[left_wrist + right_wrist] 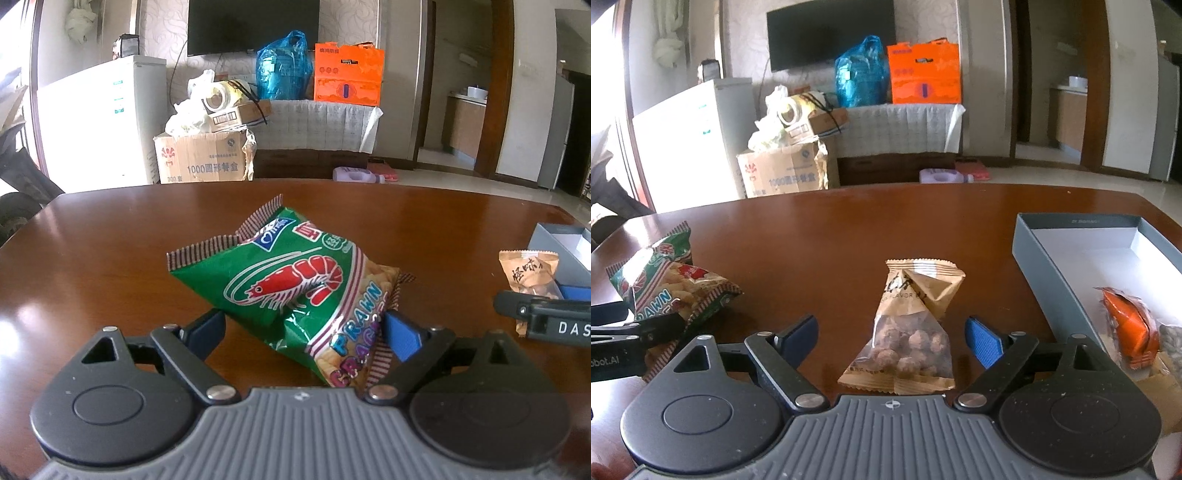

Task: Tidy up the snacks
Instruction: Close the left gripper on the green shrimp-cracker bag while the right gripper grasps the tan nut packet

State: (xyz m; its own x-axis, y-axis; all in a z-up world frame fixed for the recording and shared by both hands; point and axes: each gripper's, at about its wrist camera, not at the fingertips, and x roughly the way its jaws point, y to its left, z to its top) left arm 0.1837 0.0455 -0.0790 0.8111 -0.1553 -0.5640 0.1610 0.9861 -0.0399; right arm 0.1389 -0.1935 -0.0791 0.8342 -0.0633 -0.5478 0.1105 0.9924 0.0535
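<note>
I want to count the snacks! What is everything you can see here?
prawn cracker bag: one, green and red, on the table, between the left fingers
nut packet: one, tan, on the table, between the right fingers
box: one, grey, open, at the table's right
orange packet: one, inside the box
table: one, brown wood
cardboard boxes, blue bag, orange bag, fridge, TV: behind the table
left hand-held gripper: open around the prawn cracker bag
right hand-held gripper: open around the nut packet
</note>
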